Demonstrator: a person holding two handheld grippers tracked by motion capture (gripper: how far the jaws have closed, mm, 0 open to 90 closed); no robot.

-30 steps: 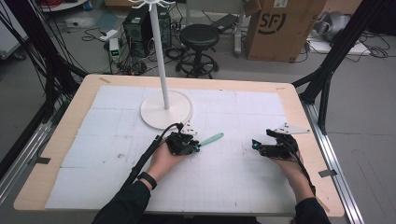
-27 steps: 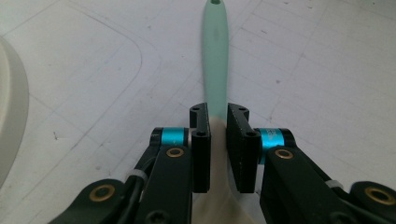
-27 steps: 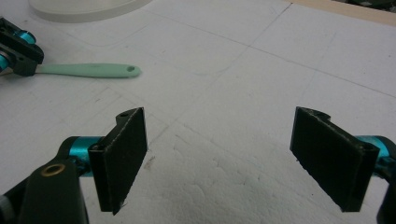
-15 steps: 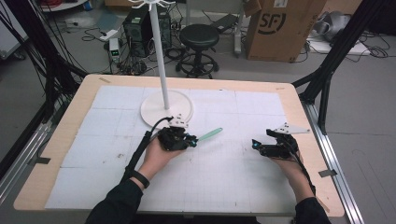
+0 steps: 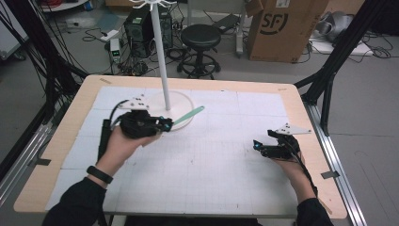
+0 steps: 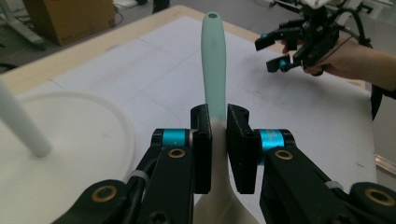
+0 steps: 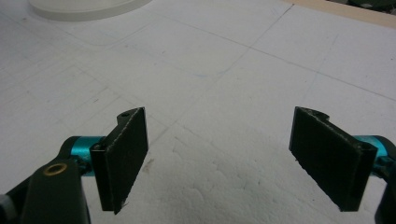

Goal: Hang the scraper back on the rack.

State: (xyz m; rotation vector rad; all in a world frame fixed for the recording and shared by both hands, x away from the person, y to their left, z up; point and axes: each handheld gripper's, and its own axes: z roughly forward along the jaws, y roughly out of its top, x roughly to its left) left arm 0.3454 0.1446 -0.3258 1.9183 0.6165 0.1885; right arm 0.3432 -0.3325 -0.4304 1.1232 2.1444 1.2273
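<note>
- Left gripper (image 5: 162, 124): held in the person's left hand (image 5: 123, 141) above the left half of the table (image 5: 61, 141), just beside the round white base (image 5: 181, 101) of the stand.
- Left gripper state: clamped on the mint-green utensil (image 6: 214, 60). In the left gripper view the two black jaws press on either side of its neck, where the green handle meets a white lower part.
- Utensil position: the handle points away from the jaws toward the far right corner of the table, and in the high view it lies over the front edge of the white base. Contact with the base cannot be told.
- Stand: a white pole (image 5: 160, 56) rises upright from the base, near the middle of the far edge.
- Right gripper (image 7: 219, 158): held in the right hand (image 5: 294, 162) near the right edge of the table, well apart from the left gripper.
- Right gripper state: jaws spread wide with nothing between them, above the bare white gridded mat (image 7: 224, 70).
</note>
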